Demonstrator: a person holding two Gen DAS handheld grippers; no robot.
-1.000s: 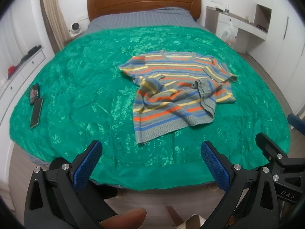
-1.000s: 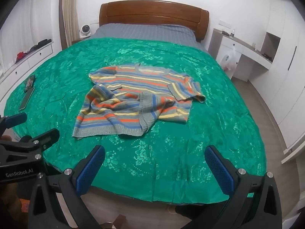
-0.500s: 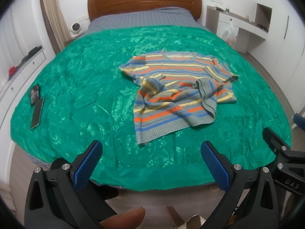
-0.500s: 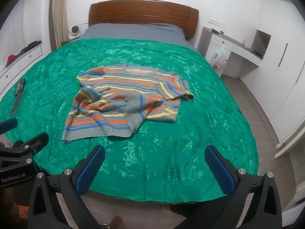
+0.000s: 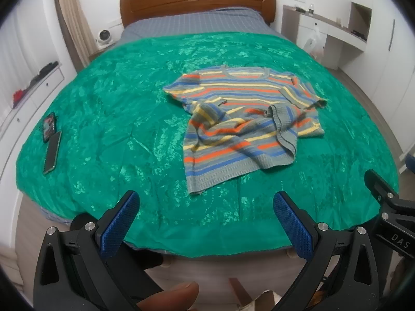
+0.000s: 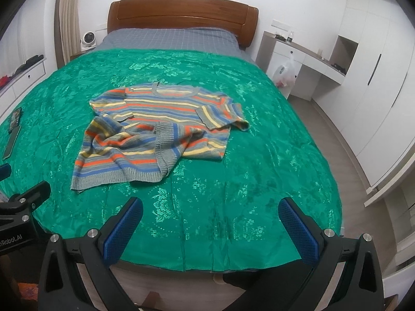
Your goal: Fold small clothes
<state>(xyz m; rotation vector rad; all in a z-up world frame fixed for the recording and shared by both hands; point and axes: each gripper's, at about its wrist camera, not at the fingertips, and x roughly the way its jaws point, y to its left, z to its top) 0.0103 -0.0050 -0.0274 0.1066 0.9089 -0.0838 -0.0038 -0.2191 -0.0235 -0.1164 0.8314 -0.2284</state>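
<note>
Sweater unmoved on the bed, both grippers held clear

Since the earlier frames only the viewpoints have shifted slightly. The sweater [image 5: 249,121] lies rumpled (hem turned up) on the bed [image 5: 109,119]. The left gripper [image 5: 205,217] and right gripper [image 6: 211,224] are spread wide, gripping nothing. Two phones [image 5: 50,142] are seen fully only from the left.

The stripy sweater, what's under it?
The striped sweater lies rumpled on the green bedspread. Whatever might sit beneath its folds is covered, so I can't tell.
</note>
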